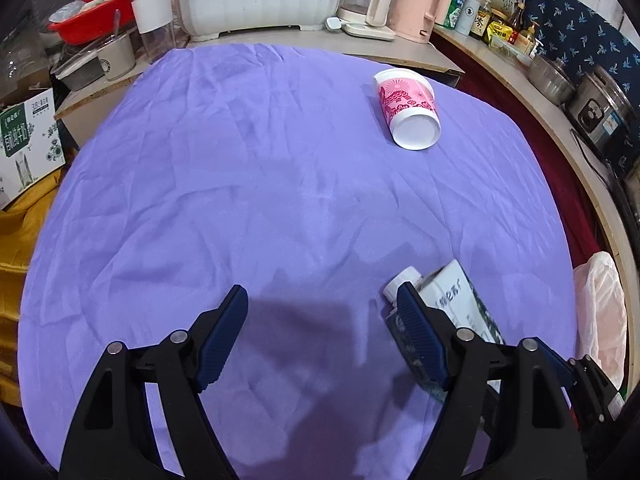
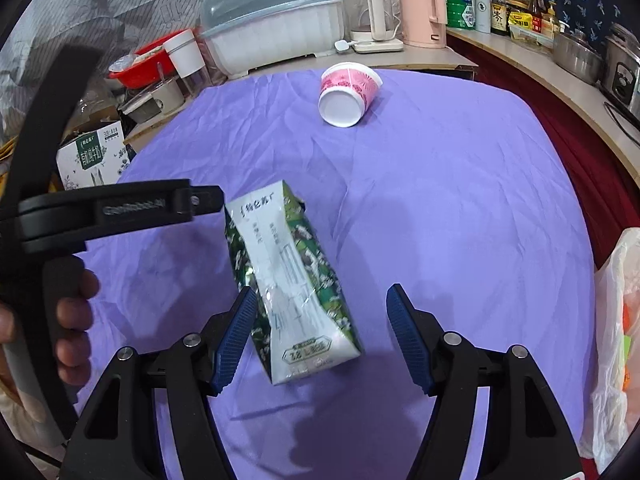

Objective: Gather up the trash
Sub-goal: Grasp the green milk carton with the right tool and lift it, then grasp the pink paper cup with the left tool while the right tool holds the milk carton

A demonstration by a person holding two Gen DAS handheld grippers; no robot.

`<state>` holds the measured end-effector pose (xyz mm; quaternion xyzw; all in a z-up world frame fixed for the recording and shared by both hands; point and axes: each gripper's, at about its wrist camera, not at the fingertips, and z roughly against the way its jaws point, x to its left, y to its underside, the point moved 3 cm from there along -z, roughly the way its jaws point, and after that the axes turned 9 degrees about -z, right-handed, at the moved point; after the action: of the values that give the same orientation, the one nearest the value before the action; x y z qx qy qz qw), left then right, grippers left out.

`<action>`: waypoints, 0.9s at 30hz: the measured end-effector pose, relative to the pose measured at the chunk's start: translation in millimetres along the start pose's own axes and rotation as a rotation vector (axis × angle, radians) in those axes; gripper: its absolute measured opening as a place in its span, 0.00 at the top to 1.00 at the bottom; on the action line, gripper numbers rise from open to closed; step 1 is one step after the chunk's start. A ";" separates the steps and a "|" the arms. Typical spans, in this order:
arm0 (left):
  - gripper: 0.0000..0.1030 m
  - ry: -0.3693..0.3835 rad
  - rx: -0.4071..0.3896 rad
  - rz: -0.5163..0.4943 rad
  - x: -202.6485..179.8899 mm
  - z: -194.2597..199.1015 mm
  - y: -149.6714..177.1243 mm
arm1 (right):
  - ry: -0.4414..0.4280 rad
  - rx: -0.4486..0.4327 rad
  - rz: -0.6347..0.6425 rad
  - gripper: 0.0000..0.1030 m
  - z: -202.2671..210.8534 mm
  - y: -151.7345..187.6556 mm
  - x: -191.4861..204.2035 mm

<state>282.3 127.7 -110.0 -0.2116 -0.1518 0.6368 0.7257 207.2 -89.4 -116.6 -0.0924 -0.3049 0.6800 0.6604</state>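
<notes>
A crushed green and white milk carton (image 2: pixel 290 280) lies on the purple tablecloth (image 2: pixel 440 200). My right gripper (image 2: pixel 322 304) is open and low over it, its left finger beside the carton's left edge. In the left wrist view the carton (image 1: pixel 456 300) lies behind my right-hand finger. A pink and white paper cup (image 2: pixel 348 94) lies on its side at the far end of the cloth; it also shows in the left wrist view (image 1: pixel 408 110). My left gripper (image 1: pixel 322 300) is open and empty above bare cloth; its body (image 2: pixel 120 210) shows at the left of the right wrist view.
A pale plastic bag (image 2: pixel 616 344) hangs at the table's right edge, also in the left wrist view (image 1: pixel 600 312). Behind the table stand a white dish rack (image 2: pixel 272 28), kettles (image 2: pixel 424 12), a red basin (image 2: pixel 144 64) and a milk box (image 2: pixel 92 156).
</notes>
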 end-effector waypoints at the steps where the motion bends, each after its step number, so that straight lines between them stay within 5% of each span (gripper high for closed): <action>1: 0.29 0.000 -0.002 0.002 0.9 2.0 2.0 | -0.002 0.002 0.001 0.36 -0.2 2.2 1.1; 10: 0.29 -0.004 -0.007 0.017 10.3 14.5 14.0 | 0.011 0.019 0.034 0.33 -14.3 17.4 17.8; 12: 0.29 -0.007 -0.010 0.017 11.1 15.2 13.2 | 0.017 0.018 0.036 0.44 -16.9 18.3 19.3; 15: 0.29 -0.011 -0.014 0.012 12.2 14.9 9.9 | 0.015 0.011 0.018 0.47 -16.8 15.9 15.9; 27: 0.29 0.026 -0.040 -0.056 -28.4 -7.7 -36.2 | 0.102 -0.137 -0.196 0.51 12.5 -46.6 -52.6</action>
<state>313.2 95.1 -97.2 -0.2299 -0.1608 0.6102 0.7409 245.6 -145.9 -96.2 -0.1415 -0.3243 0.5841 0.7305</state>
